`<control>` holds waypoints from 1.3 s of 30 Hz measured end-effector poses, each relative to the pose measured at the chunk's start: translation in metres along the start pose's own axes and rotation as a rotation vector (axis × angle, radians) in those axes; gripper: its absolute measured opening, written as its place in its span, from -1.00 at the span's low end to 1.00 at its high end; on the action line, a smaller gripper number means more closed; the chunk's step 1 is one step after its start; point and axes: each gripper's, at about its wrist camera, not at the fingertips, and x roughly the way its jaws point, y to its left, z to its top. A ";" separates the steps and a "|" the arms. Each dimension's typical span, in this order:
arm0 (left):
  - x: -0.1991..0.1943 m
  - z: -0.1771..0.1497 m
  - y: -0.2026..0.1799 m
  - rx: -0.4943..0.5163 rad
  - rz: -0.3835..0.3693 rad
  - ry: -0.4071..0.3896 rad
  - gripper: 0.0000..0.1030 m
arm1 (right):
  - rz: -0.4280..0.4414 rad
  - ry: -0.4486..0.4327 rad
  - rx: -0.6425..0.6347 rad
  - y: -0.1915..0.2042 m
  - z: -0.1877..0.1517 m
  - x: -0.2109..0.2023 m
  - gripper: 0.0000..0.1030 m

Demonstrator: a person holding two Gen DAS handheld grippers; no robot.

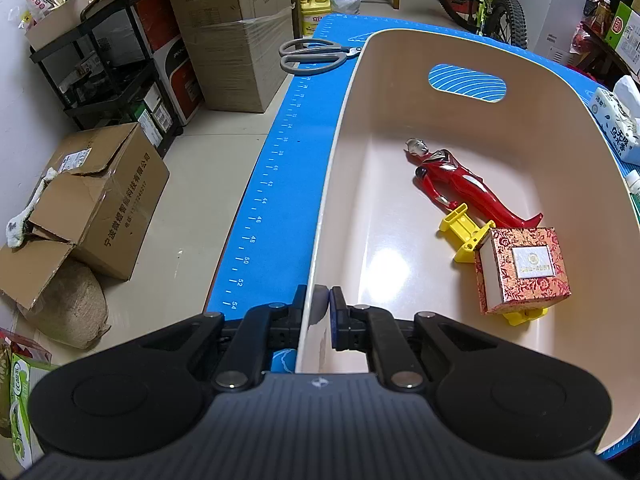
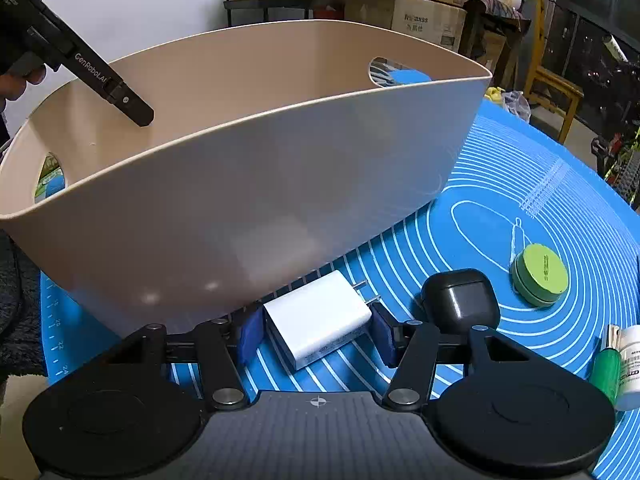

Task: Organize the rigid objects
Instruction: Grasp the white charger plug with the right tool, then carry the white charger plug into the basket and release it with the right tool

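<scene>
A beige plastic basket (image 1: 340, 152) stands on the blue mat (image 1: 288, 140). Inside lie a red toy figure (image 1: 460, 178), a yellow plastic piece (image 1: 466, 236) and a red patterned box (image 1: 522, 270). My left gripper (image 1: 318, 312) is shut on the basket's near rim. In the right wrist view the basket (image 2: 280, 184) fills the middle. My right gripper (image 2: 316, 332) has its fingers on both sides of a white charger plug (image 2: 318, 318) on the mat; I cannot tell if the pads touch it. The left gripper's body (image 2: 100, 76) shows at the basket's far rim.
Grey scissors (image 1: 316, 54) lie on the mat's far left corner. A black earbud case (image 2: 460, 300), a green round tin (image 2: 540, 274), a green tube (image 2: 606, 372) and a white bottle (image 2: 630, 364) lie right of the charger. Cardboard boxes (image 1: 100, 196) stand on the floor.
</scene>
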 end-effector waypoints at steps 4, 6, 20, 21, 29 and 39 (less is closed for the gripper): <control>0.000 -0.001 -0.001 -0.002 -0.003 0.000 -0.76 | -0.024 -0.010 0.012 -0.004 0.001 -0.007 0.17; 0.000 -0.001 -0.002 -0.002 -0.002 0.000 -0.76 | -0.041 -0.023 0.035 -0.010 0.002 -0.014 0.17; 0.001 0.000 -0.002 -0.010 -0.005 0.002 -0.76 | -0.241 -0.207 0.125 -0.028 0.029 -0.071 0.17; 0.001 0.000 -0.002 -0.009 -0.005 0.002 -0.77 | -0.254 -0.225 0.132 -0.027 0.033 -0.075 0.17; 0.002 0.000 -0.001 -0.013 -0.006 0.004 -0.77 | -0.337 -0.311 0.173 -0.019 0.070 -0.085 0.17; 0.003 0.001 -0.002 -0.017 0.001 0.005 -0.77 | -0.357 -0.315 0.279 -0.004 0.122 -0.066 0.17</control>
